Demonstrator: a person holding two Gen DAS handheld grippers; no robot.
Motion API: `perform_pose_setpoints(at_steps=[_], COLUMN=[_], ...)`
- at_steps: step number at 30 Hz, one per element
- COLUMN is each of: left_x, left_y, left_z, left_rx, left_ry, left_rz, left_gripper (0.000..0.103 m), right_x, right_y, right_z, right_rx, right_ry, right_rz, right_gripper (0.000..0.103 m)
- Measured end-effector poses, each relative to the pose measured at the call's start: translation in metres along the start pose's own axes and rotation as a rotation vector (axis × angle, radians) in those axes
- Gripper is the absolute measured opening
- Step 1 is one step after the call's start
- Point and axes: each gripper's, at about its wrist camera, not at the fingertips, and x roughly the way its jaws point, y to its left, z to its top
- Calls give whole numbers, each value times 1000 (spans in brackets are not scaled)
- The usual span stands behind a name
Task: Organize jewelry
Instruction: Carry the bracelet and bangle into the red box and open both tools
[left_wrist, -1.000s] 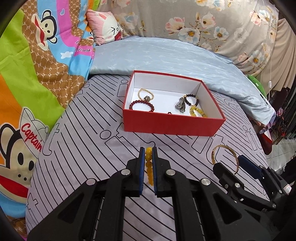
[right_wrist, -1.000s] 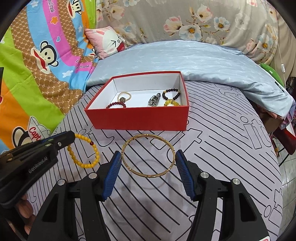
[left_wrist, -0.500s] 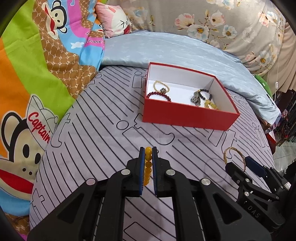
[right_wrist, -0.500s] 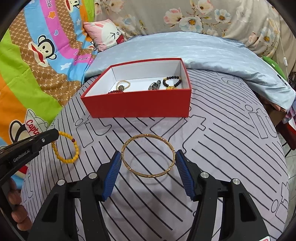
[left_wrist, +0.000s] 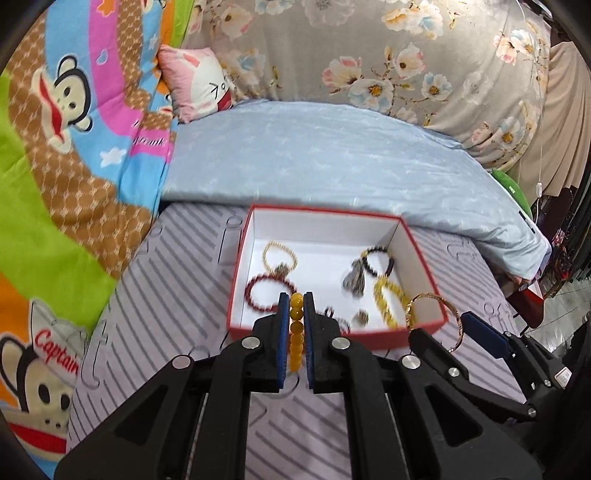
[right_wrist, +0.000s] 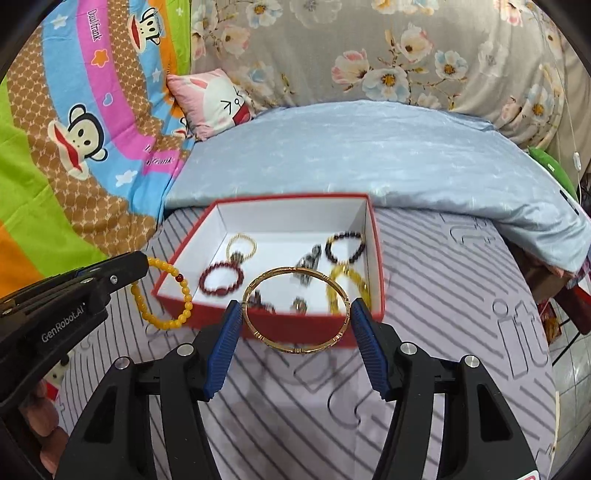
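You are working over a bed covered by a grey striped sheet (right_wrist: 443, 302), with a pale blue quilt (right_wrist: 369, 155) lying across it at twelve o'clock, a floral grey cover (right_wrist: 369, 48) rising behind that, and a bright monkey-print blanket (right_wrist: 74, 122) filling the ten o'clock side, a pink cartoon pillow (right_wrist: 218, 103) sitting against it. In the middle of the sheet a red box (right_wrist: 280, 328) with a white inside is sitting open, already holding a dark red bead bracelet (right_wrist: 221, 280), a small gold bead bracelet (right_wrist: 242, 243), a black bead bracelet (right_wrist: 343, 246), a yellow bead strand (right_wrist: 347, 286) and a grey charm (right_wrist: 308, 264). Your left gripper (left_wrist: 295, 306) is pinching an amber bead bracelet (left_wrist: 295, 332) between almost closed fingers, the loop hanging just at the box's near wall at eight o'clock in the right wrist view. Your right gripper (right_wrist: 295, 314) is standing wide apart, its blue pads (right_wrist: 225, 343) pressing from both sides on a gold bangle (right_wrist: 295, 309), which is lying flat between them, held above the box's near wall at six o'clock.
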Motion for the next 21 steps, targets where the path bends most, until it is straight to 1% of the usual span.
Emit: perform_pose_setpoints(at_steps=[5, 9, 13, 21], left_x=[20, 41, 58, 87], left_y=[-11, -14, -15, -16], left_z=[29, 44, 55, 62], left_rx=[22, 25, 16, 22], left_ry=[-26, -27, -28, -10], left_rz=[9, 14, 12, 26], left_gripper=[7, 7, 7, 7], right_x=[18, 37, 54, 84], right_y=[-4, -6, -10, -10], right_z=[28, 46, 55, 60], right_rx=[-1, -5, 4, -3], right_ry=[-23, -31, -19, 4], right_rz=[-3, -12, -6, -7], right_gripper=[58, 58, 58, 58])
